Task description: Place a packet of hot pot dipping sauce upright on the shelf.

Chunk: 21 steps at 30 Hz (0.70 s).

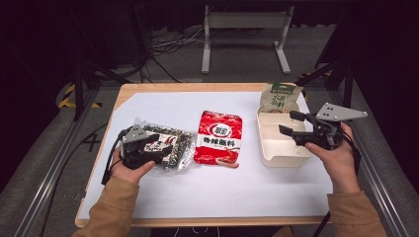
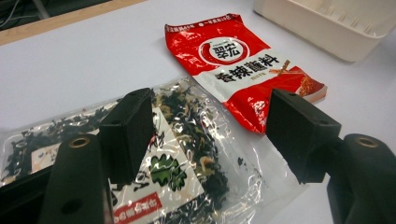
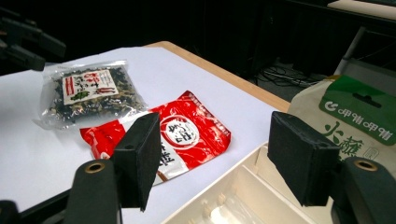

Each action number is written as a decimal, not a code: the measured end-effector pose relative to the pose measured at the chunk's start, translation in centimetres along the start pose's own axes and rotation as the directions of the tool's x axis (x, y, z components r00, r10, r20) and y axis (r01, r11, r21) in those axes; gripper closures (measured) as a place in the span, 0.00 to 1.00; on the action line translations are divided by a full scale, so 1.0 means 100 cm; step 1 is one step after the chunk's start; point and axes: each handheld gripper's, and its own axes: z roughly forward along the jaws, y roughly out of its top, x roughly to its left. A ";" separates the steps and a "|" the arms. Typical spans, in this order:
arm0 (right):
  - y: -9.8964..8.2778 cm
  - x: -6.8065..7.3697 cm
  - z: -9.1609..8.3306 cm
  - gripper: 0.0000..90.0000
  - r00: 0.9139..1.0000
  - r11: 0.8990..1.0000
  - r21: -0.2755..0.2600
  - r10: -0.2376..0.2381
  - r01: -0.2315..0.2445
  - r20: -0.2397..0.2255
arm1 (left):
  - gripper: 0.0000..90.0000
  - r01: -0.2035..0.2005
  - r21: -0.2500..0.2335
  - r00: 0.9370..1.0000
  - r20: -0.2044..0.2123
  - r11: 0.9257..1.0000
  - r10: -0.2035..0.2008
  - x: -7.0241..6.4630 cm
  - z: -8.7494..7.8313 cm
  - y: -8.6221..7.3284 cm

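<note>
The clear crinkly bag of dried seaweed (image 2: 187, 154) lies flat at the table's left, under the left gripper (image 2: 210, 135), whose jaws are spread and grasp nothing. The left gripper view reveals its dark shreds and printed label. The right gripper (image 1: 295, 123) hovers released over the cream plastic tray (image 1: 276, 153).

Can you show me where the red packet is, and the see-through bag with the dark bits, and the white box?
red packet (image 1: 219, 137): high view, on its white label.
see-through bag (image 2: 187, 135): left gripper view, on its dark contents.
white box (image 1: 276, 138): high view, on its inner floor.
</note>
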 end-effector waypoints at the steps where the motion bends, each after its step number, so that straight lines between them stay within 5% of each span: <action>1: 0.000 0.000 0.000 0.38 1.000 1.000 0.000 0.000 0.000 0.000 | 0.36 0.000 0.000 1.000 0.000 1.000 0.000 0.000 0.000 0.000; 10: -0.008 0.004 -0.006 0.46 0.999 0.999 0.035 0.017 -0.016 -0.029 | 0.34 -0.001 0.029 0.999 0.052 1.000 -0.001 0.004 0.033 0.037; 21: -0.019 0.009 -0.014 0.49 0.999 0.999 0.041 0.028 -0.026 -0.041 | 0.36 0.022 0.099 0.999 0.039 0.995 -0.026 0.009 0.073 0.066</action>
